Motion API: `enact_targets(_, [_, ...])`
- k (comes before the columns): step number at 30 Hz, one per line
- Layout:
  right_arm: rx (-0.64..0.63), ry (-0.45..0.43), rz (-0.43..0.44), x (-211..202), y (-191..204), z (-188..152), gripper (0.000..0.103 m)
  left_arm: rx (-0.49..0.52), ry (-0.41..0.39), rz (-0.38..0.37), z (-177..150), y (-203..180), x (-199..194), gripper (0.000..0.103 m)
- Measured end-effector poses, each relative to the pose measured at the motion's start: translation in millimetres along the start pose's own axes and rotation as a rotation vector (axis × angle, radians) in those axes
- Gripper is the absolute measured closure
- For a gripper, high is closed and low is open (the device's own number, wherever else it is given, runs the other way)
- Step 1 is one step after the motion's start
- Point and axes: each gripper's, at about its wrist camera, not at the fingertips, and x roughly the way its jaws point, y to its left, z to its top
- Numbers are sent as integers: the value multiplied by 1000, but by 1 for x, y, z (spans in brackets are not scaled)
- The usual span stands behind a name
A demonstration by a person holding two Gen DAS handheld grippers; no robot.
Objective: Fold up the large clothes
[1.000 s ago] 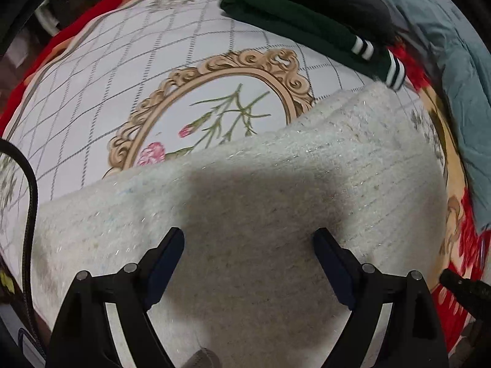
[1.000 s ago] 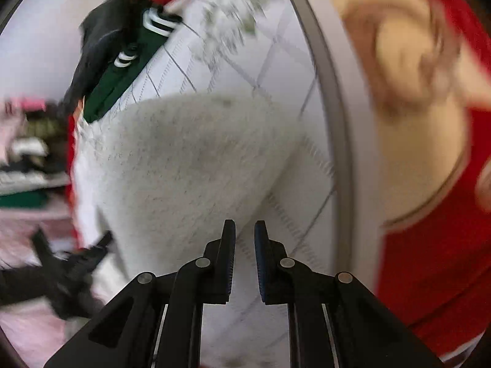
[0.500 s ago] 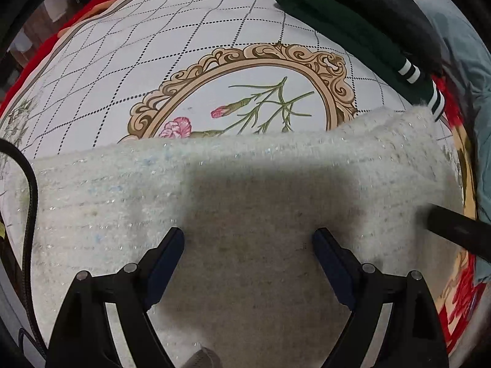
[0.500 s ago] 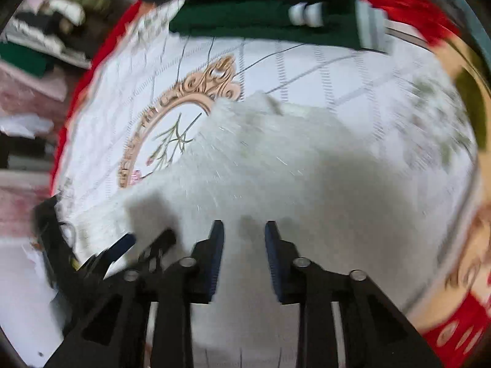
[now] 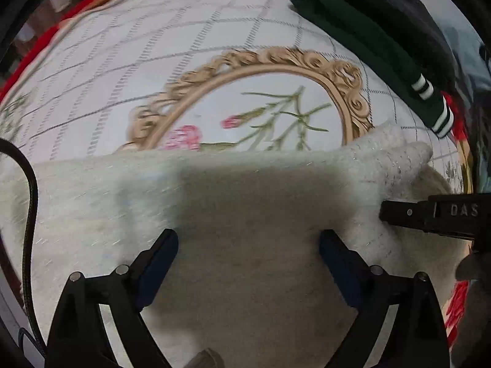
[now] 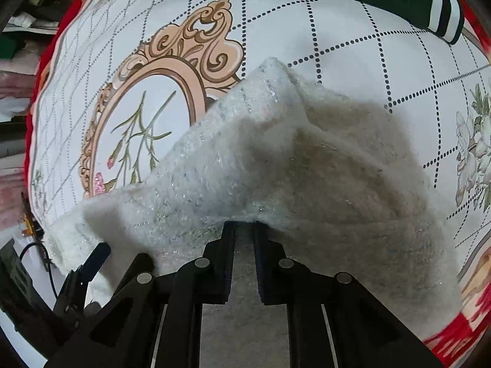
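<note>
White fuzzy knit garment [image 6: 276, 165] stretches away from the right gripper [image 6: 244, 225] pinching its fold, left gripper [image 5: 248, 245] opening empty above it.

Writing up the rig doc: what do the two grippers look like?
Both are black plastic. The left gripper has dark blue pads on angled fingers, silver pins at the joints and a black cable alongside. The right gripper has the same silver pins; its side reads "DAS".

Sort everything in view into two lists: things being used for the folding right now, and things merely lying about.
In use: white fuzzy garment; right hand-held gripper, pinching its raised edge; left hand-held gripper, jaws opening above it.

Lying about: dark green striped-cuff garment; black garment; floral blanket.
</note>
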Motion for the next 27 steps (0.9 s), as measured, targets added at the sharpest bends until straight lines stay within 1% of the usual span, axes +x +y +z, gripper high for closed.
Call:
enact_targets(1, [26,-9,26,-2,-5,-2,89,-24,-6,-1,-5,7,-8,8])
enact_targets(2, [50,-17,51,2,-11,5,89,-63,-12,-7,-12,17,-18,8])
enact_targets(4, [96,-52,112,-7,-20,-2,89,-166,-19,-21,-35,44,-43,9])
enact_targets(5, [83,-72,124,-15,-21,-8,89,-224,-18,-20,-51,61,-56,9])
enact_targets(6, [70,-82,125,-19,-21,-12,89,-260,-16,-14,-60,71,-64,9])
enact_targets(7, [48,-93,121,-25,-23,-18,88,-335,-8,-1,-83,93,-77,9])
enact_targets(8, [36,-97,115,-28,-25,-21,78,-376,-3,4,-98,103,-83,9])
enact_targets(9, [25,-105,108,-33,-26,-30,57,-467,25,13,-122,125,-88,9])
enact_targets(10, [19,-114,110,-38,-27,-37,47,-524,48,9,-136,136,-89,11])
enact_targets(11, [14,-127,114,-43,-30,-43,34,-624,78,-18,-156,154,-86,11])
enact_targets(12, [7,-141,118,-48,-32,-52,31,-699,103,-42,-170,165,-80,11])
enact_targets(13, [-2,-147,114,-51,-33,-61,31,-747,121,-59,-178,172,-74,11])
enact_targets(15, [-6,-150,109,-54,-40,-71,31,-849,138,-143,-191,182,-55,12])
enact_targets(16, [2,-148,115,-53,-42,-77,31,-885,129,-167,-192,185,-44,19])
enact_targets(17, [13,-143,122,-50,-41,-81,31,-901,107,-179,-190,187,-36,26])
enact_targets(18, [31,-133,135,-45,-42,-84,31,-900,85,-156,-184,188,-31,30])
enact_targets(19, [52,-122,145,-42,-47,-87,31,-902,64,-143,-180,189,-30,40])
enact_targets(20, [67,-115,151,-39,-50,-89,31,-899,23,-121,-173,190,-32,46])
enact_targets(21, [73,-113,155,-35,-50,-89,31,-864,-29,-104,-162,189,-38,69])
enact_targets(22, [79,-107,163,-33,-50,-91,31,-821,-68,-99,-151,188,-43,81])
enact_targets(23, [79,-103,164,-32,-49,-92,31,-779,-106,-88,-138,188,-48,81])
enact_targets(25, [63,-100,152,-29,-42,-93,31,-745,-175,-102,-116,195,-52,82])
enact_targets(27, [42,-94,137,-28,-36,-94,31,-723,-232,-152,-95,208,-50,82])
